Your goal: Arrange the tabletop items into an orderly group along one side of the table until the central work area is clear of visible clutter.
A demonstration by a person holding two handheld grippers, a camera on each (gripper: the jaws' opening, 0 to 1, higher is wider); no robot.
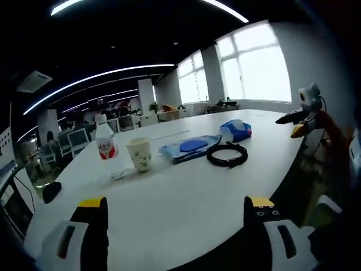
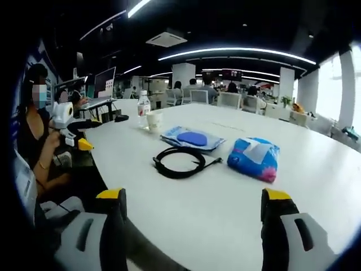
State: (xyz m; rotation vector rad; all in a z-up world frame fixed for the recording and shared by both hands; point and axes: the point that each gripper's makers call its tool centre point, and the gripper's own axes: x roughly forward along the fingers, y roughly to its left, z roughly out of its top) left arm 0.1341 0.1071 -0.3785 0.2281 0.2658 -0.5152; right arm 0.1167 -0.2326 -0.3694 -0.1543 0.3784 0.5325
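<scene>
Both hand-held grippers released, coiled black cable point(image 2: 181, 162), blue tissue pack point(image 2: 254, 158), paper cup point(image 1: 139, 154), bottle point(image 1: 105, 142)

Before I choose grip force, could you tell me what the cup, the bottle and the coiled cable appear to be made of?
Cup: probably paper, matte cream wall with a small printed motif.
Bottle: clear plastic by the look, see-through body, red label, white cap.
Coiled cable: black with a dull sheen, likely rubber or plastic sheathing, lying in loose loops on the table.

Large white worktop point(image 2: 316, 186) | on it: water bottle point(image 2: 144, 109), paper cup point(image 2: 153, 121), blue flat pouch point(image 2: 192, 138), coiled black cable point(image 2: 181, 162), blue tissue pack point(image 2: 254, 157), small black object point(image 2: 121, 118) at far edge
</scene>
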